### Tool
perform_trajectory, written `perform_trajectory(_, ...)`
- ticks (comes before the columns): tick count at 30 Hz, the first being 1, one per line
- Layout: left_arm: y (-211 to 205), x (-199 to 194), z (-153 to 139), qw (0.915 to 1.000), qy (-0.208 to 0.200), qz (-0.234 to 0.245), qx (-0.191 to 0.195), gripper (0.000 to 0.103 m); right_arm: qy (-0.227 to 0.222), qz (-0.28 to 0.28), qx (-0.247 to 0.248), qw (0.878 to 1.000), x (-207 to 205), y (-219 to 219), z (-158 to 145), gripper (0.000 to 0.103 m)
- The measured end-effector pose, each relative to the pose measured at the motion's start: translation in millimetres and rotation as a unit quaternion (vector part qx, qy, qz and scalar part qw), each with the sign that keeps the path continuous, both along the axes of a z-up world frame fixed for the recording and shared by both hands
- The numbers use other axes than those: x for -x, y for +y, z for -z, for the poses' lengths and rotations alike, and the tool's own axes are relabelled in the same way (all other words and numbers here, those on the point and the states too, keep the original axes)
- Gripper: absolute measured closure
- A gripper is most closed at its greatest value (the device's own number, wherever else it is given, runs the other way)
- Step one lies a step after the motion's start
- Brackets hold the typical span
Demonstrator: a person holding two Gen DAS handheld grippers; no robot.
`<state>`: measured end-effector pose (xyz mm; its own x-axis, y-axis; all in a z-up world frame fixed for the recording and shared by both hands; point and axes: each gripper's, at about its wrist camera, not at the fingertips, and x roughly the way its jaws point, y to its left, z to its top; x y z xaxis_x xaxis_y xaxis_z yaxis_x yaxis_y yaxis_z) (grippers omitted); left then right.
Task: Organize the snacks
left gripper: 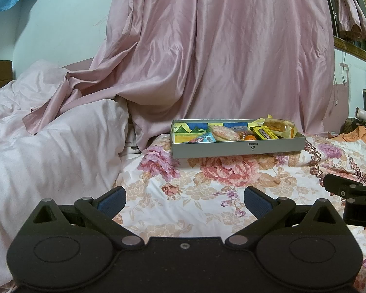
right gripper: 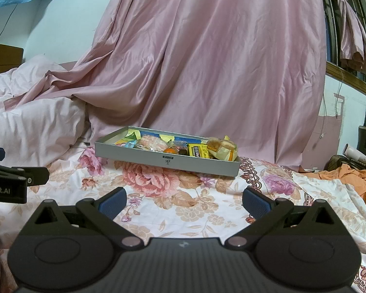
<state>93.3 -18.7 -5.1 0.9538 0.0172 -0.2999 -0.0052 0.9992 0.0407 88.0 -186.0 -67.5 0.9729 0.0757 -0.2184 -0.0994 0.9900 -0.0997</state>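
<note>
A shallow grey box (left gripper: 239, 149) (right gripper: 166, 162) sits on the floral bedspread, holding several wrapped snacks: a round pale biscuit pack (left gripper: 223, 132), a yellow candy pack (left gripper: 264, 133) (right gripper: 198, 151), a small orange sweet (left gripper: 249, 137) (right gripper: 169, 150) and wrapped cakes (left gripper: 280, 125) (right gripper: 222, 146) at the right end. My left gripper (left gripper: 185, 199) is open and empty, low over the bedspread, short of the box. My right gripper (right gripper: 184, 200) is open and empty, likewise short of the box. Each gripper shows at the edge of the other's view.
A floral bedspread (left gripper: 219, 207) covers the bed. A pale pink duvet (left gripper: 48, 146) is heaped at left. A pink satin curtain (left gripper: 219, 61) hangs behind the box. Orange clothing (right gripper: 353, 178) lies at the far right.
</note>
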Motion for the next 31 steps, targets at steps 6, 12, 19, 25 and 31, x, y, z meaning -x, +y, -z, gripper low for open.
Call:
perform_trajectory(6, -0.2, -0.3, -0.5, 1.0, 0.001, 0.0, 0.0, 0.001, 0.0, 0.0, 0.0, 1.0, 0.3, 0.4, -0.2, 0.0)
perform_trajectory(12, 1.4, -2.4, 1.3, 0.9996, 0.01, 0.004, 0.025, 0.001, 0.0, 0.0, 0.0, 1.0, -0.2, 0.4, -0.8, 0.0)
perform_trajectory(19, 2.1, -4.7, 7.2, 0.9982, 0.038, -0.022, 0.042, 0.001, 0.001, 0.0, 0.001, 1.0, 0.6, 0.5, -0.7, 0.0)
perform_trajectory(25, 6.3, -6.1, 5.0, 0.9974, 0.042, -0.029, 0.05, 0.001, 0.002, -0.001, 0.002, 1.0, 0.6, 0.4, -0.7, 0.0)
perform_trajectory(31, 5.3, -5.7, 3.5, 0.9976, 0.04, -0.028, 0.049, 0.001, 0.003, -0.003, 0.004, 1.0, 2.1, 1.4, 1.5, 0.0)
